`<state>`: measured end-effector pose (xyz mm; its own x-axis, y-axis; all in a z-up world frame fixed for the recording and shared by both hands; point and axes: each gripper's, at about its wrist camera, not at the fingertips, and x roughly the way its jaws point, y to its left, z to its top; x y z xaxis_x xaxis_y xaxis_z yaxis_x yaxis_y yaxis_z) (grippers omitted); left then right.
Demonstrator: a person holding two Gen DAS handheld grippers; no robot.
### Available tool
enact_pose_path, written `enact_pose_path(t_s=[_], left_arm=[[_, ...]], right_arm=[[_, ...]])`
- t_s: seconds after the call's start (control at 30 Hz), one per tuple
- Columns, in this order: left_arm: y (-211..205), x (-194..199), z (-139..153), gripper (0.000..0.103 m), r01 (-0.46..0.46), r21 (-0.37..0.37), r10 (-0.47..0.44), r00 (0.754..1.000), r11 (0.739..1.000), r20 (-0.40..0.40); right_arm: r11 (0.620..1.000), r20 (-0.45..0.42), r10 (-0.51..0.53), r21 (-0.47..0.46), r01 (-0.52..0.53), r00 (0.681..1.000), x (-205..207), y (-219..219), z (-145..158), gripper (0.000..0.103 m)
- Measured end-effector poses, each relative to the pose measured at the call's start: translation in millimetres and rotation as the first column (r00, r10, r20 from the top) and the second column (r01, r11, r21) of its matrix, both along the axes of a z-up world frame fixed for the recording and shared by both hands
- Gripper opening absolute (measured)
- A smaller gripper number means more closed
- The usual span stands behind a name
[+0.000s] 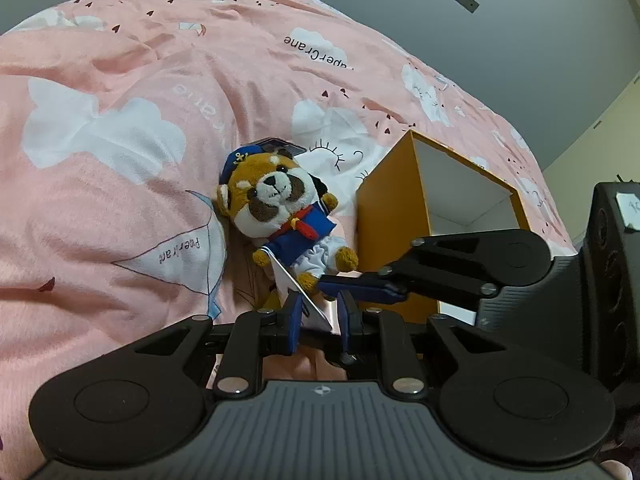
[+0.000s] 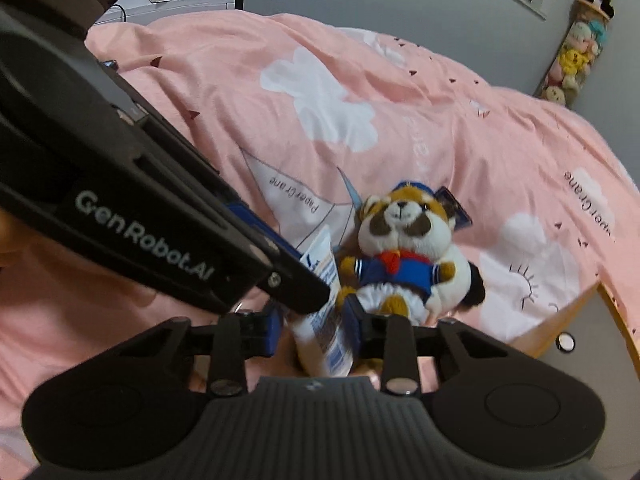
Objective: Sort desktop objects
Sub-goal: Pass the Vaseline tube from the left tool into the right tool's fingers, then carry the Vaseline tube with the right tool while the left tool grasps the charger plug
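Tube: the tube (image 2: 326,336) is sitting between the fingers of my right gripper (image 2: 314,326), with its far end reaching in between the fingers of my left gripper (image 1: 322,320).
Left gripper: I am holding it with the jaws close together around the tube's flat end; I cannot tell whether the pads are pressing on it.
Right gripper: I am holding it with the jaws narrowly apart around the tube's body; whether they are clamping it I cannot tell.
Plush: the plush (image 1: 280,208) is lying on its back just beyond both tools, its feet nearly touching the tube.
Box: the box (image 1: 388,208) is standing open just beside the plush.
Surface: everything is resting on a rumpled quilt (image 1: 120,200).
Room: a grey wall (image 1: 520,40) is rising behind the bed, with a column of soft toys (image 2: 576,52) hanging on it.
Materials: the tube is white with blue print, the plush is furry in a blue sailor suit, the box is orange card with a white inside, and the quilt is soft pink cloth with white clouds.
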<state>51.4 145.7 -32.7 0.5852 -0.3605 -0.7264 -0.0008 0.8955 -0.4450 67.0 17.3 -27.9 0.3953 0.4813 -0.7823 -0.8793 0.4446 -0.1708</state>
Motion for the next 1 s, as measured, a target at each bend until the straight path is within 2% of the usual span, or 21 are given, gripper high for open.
enact_pose_path(t_s=[0.07, 0.17, 0.27, 0.37, 0.43, 0.5, 0.67, 0.73, 0.77, 0.8, 1.0], left_arm=[[0.3, 0.5, 0.4, 0.022, -0.004, 0.001, 0.004, 1.0, 1.0, -0.002], [2.2, -1.7, 4.7, 0.022, -0.029, -0.003, 0.029, 1.0, 1.0, -0.002], [6.7, -5.9, 11.7, 0.025, -0.072, -0.03, 0.072, 0.997, 0.997, -0.015], [7.7, -10.8, 18.1, 0.026, -0.162, 0.036, 0.164, 0.985, 0.986, -0.055], [6.7, -15.5, 20.6, 0.026, -0.192, 0.064, 0.196, 0.979, 0.979, -0.054], [3.6, -15.7, 18.3, 0.027, -0.21, 0.087, 0.219, 0.97, 0.974, -0.103], [-18.9, -8.7, -5.2, 0.033, -0.193, 0.195, 0.235, 0.946, 0.962, -0.225], [-27.8, -8.2, -14.1, 0.038, -0.186, 0.222, 0.24, 0.939, 0.957, -0.247], [-32.1, -7.2, -18.6, 0.042, -0.18, 0.238, 0.241, 0.936, 0.954, -0.258], [-36.7, -6.9, -22.5, 0.051, -0.175, 0.255, 0.243, 0.932, 0.951, -0.269], [-45.8, -4.2, -37.4, 0.052, -0.176, 0.299, 0.268, 0.913, 0.938, -0.306]], right_arm=[[1.0, 0.009, 0.004, 0.003, -0.004, 1.0, 0.1, 3.6, -2.2, 0.019], [1.0, 0.027, 0.001, -0.006, -0.001, 1.0, -1.5, 5.6, -1.5, 0.015], [1.0, -0.003, -0.022, -0.005, 0.022, 1.0, 0.9, 0.0, 2.3, 0.014], [0.999, 0.014, -0.052, -0.005, 0.052, 0.999, 0.0, -9.0, 6.0, 0.013], [0.997, 0.004, -0.078, 0.005, 0.078, 0.997, 2.2, -15.6, 9.1, 0.012], [0.993, -0.009, -0.113, 0.019, 0.113, 0.994, 4.4, -21.3, 12.1, 0.012], [0.974, -0.064, -0.187, 0.119, 0.194, 0.98, 8.3, -39.8, 33.0, 0.012], [0.96, -0.076, -0.215, 0.165, 0.225, 0.974, 5.3, -49.5, 45.2, 0.012], [0.952, -0.079, -0.23, 0.188, 0.241, 0.97, 5.9, -55.1, 51.2, 0.012], [0.942, -0.084, -0.245, 0.214, 0.258, 0.966, 5.1, -61.6, 57.8, 0.012], [0.878, -0.114, -0.331, 0.325, 0.35, 0.937, 0.8, -99.1, 89.4, 0.012]])
